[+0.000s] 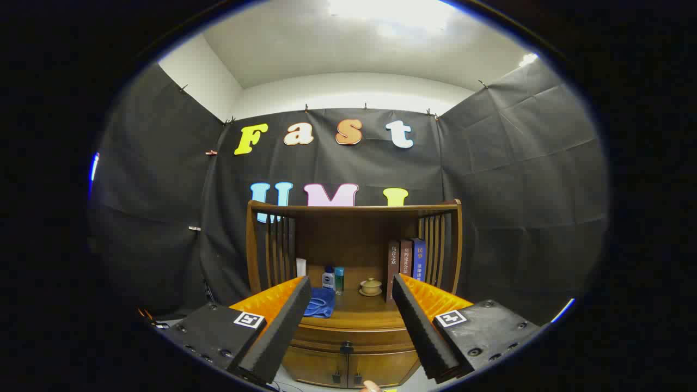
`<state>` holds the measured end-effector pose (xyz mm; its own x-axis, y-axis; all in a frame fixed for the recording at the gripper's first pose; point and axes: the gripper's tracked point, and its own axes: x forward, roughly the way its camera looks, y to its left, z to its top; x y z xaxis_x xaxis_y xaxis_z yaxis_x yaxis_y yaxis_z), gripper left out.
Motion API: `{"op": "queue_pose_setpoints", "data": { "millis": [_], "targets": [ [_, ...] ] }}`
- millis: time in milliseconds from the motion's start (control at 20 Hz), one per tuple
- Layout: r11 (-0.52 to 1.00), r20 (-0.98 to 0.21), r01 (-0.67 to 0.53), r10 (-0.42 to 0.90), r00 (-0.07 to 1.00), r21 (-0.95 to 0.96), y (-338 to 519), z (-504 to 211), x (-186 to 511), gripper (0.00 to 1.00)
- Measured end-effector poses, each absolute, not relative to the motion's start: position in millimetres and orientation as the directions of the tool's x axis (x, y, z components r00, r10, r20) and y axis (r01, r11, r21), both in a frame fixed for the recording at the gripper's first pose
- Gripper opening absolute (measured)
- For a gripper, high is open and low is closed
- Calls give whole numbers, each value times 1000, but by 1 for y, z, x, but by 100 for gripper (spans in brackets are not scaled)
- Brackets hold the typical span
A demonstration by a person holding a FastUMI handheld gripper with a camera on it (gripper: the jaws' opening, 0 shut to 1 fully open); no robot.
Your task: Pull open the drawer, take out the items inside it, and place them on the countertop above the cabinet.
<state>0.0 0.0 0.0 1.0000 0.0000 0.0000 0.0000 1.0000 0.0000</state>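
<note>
A brown wooden cabinet stands ahead of me, with slatted sides and a top rail. Its drawer runs under the countertop and looks closed, a small dark knob at its middle. On the countertop lie a folded blue cloth, two small bottles and a lidded tan cup on a saucer. My gripper is open, its fingers spread wide either side of the countertop with nothing between them, still short of the cabinet.
Three upright books lean at the countertop's right end. Two small cabinet doors sit below the drawer. A fingertip of a person's hand shows just below the doors. Black cloth walls surround the cabinet.
</note>
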Motion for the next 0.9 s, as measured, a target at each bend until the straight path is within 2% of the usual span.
{"op": "queue_pose_setpoints", "data": {
  "millis": [900],
  "targets": [
    [1000, 0, 2, -2, 1000, 8, -3, 6, 1, 98]
  ]
}}
